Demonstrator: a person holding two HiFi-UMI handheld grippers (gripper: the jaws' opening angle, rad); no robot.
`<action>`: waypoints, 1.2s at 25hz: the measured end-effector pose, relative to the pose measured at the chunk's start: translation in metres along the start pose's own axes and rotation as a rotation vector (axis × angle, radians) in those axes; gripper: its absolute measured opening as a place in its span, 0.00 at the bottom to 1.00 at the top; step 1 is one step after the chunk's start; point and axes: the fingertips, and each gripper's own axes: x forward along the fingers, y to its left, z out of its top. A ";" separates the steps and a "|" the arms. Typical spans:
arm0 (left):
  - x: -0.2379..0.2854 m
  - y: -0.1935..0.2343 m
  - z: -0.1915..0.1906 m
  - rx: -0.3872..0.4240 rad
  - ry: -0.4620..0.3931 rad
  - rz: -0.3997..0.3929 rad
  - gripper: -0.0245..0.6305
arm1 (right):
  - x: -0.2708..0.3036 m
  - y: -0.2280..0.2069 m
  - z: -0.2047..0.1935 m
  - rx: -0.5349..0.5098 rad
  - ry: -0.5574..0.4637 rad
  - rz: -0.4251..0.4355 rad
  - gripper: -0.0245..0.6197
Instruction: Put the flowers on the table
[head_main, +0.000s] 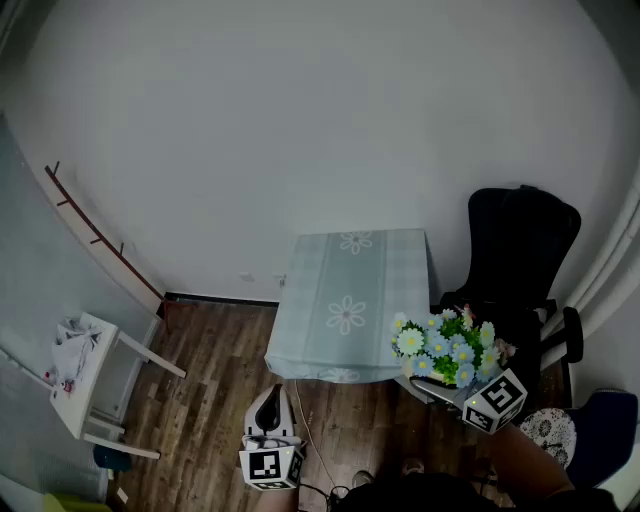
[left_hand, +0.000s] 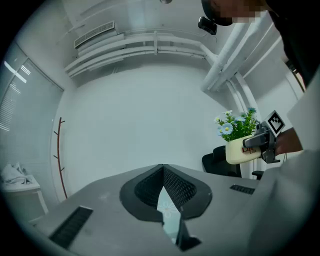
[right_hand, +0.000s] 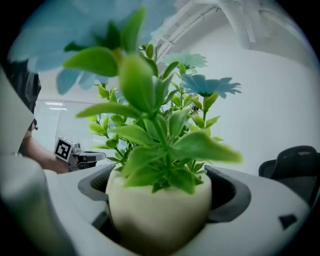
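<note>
Wood floor (head_main: 220, 350), small table (head_main: 300, 368) with a daisy cloth (head_main: 350, 290); right tool (head_main: 440, 385) clamped round the flower pot (right_hand: 157, 210), left tool (head_main: 270, 402) closed on nothing.

- The right gripper (right_hand: 161, 194) held a cream flower pot (right_hand: 157, 215), one jaw pressed on each side.
- Green leaves (right_hand: 150, 135) and blue flowers (right_hand: 207, 85) stood up from the pot.
- The left gripper (right_hand: 80, 157) was far off on the left.
- A black chair (right_hand: 295, 162) was far right.
</note>
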 end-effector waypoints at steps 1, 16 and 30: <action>0.002 -0.001 0.002 0.010 -0.003 0.000 0.04 | 0.000 -0.001 0.001 0.003 -0.001 -0.001 0.93; 0.031 -0.029 0.010 0.037 -0.008 0.010 0.04 | 0.001 -0.033 -0.004 0.015 0.011 0.029 0.93; 0.049 -0.037 -0.009 0.041 0.010 0.046 0.04 | 0.026 -0.073 -0.015 0.040 -0.031 0.067 0.93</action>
